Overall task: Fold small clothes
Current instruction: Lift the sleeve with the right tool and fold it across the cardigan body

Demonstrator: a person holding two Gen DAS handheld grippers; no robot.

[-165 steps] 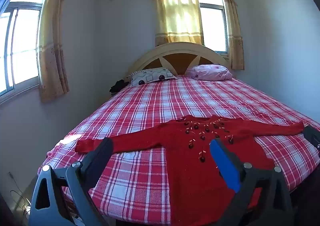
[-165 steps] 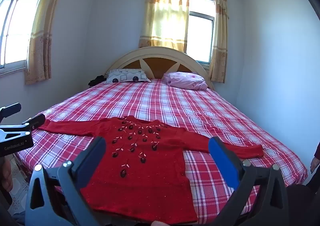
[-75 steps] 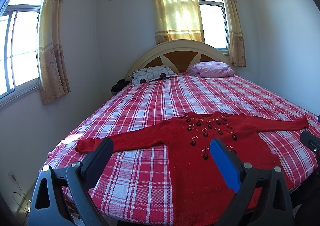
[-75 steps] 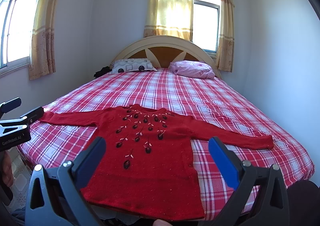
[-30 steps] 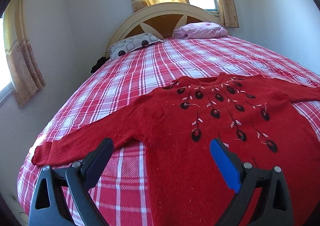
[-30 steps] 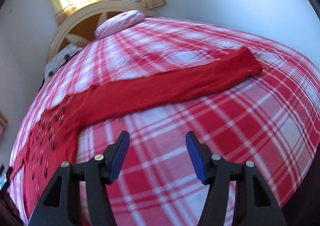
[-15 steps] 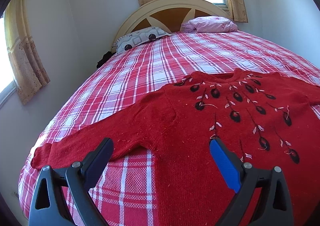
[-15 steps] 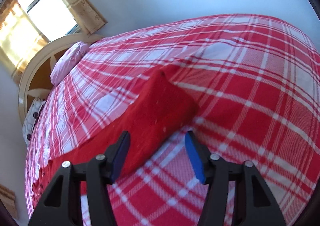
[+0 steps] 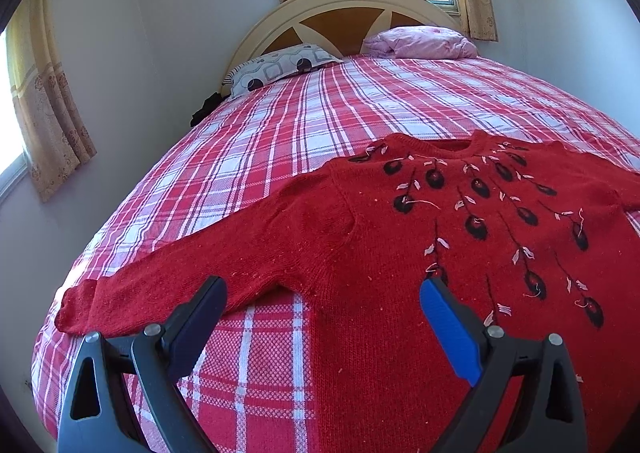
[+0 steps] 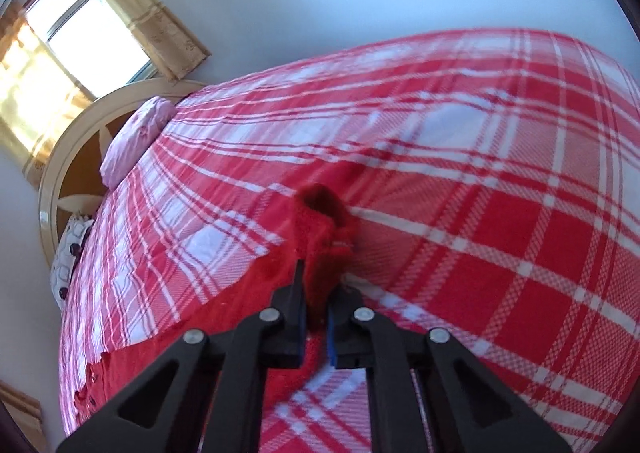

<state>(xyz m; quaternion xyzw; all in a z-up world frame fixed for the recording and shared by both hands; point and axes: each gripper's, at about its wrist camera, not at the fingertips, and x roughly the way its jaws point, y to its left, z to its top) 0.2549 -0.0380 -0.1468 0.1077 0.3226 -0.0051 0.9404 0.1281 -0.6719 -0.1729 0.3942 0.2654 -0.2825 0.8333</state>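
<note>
A red knit sweater (image 9: 460, 237) with dark embroidered flowers lies face up and spread flat on the red plaid bed (image 9: 320, 117). My left gripper (image 9: 320, 305) is open and hovers just above the sweater near its left armpit, with the left sleeve (image 9: 160, 277) stretching out to the bed's edge. My right gripper (image 10: 318, 293) is shut on the cuff end of the right sleeve (image 10: 320, 221), which is bunched up and lifted between the jaws. The sweater's body shows at the lower left of the right wrist view (image 10: 160, 357).
A patterned pillow (image 9: 276, 67) and a pink pillow (image 9: 424, 41) lie against the arched headboard (image 9: 340, 13). A dark item (image 9: 204, 109) sits at the bed's left edge. Walls and curtained windows surround the bed.
My right gripper has closed on the right sleeve's cuff and raised it off the bed. My left gripper has moved slightly closer to the sweater and stays open.
</note>
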